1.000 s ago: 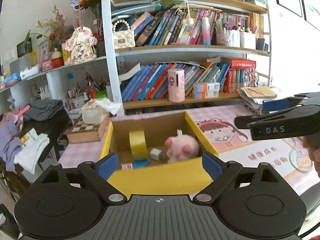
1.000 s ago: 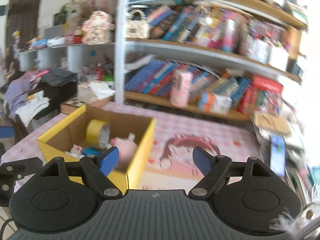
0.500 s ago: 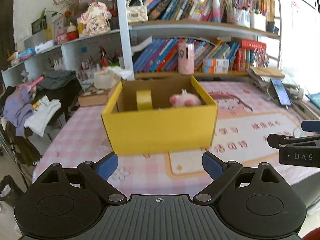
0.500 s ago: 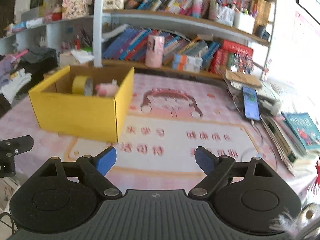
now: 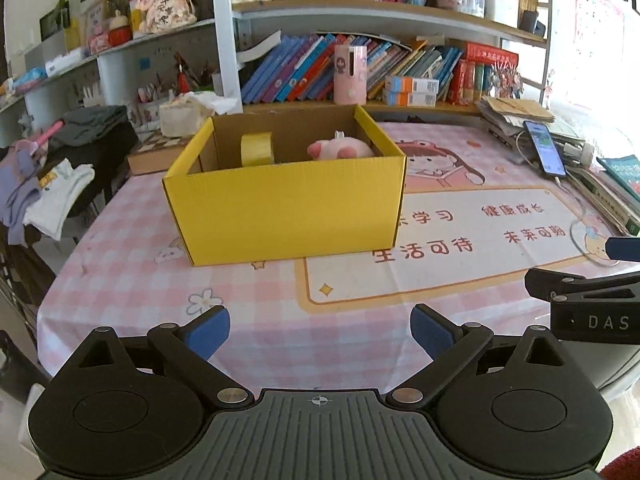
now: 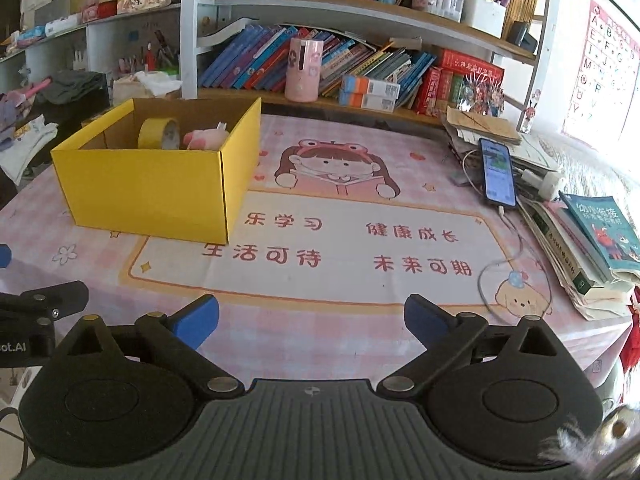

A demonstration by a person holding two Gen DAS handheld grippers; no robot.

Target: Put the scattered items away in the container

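Both the left gripper (image 5: 320,330) and right gripper (image 6: 311,316) hang empty near the table (image 6: 360,320) edge, jaws just opened wide, the tape (image 5: 257,149) and pink toy (image 5: 340,149) in the yellow box (image 5: 284,208) far left, so tidying seems finished unless something lies unseen.

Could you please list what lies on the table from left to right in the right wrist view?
Yellow box → girl picture on the mat → phone → teal book.
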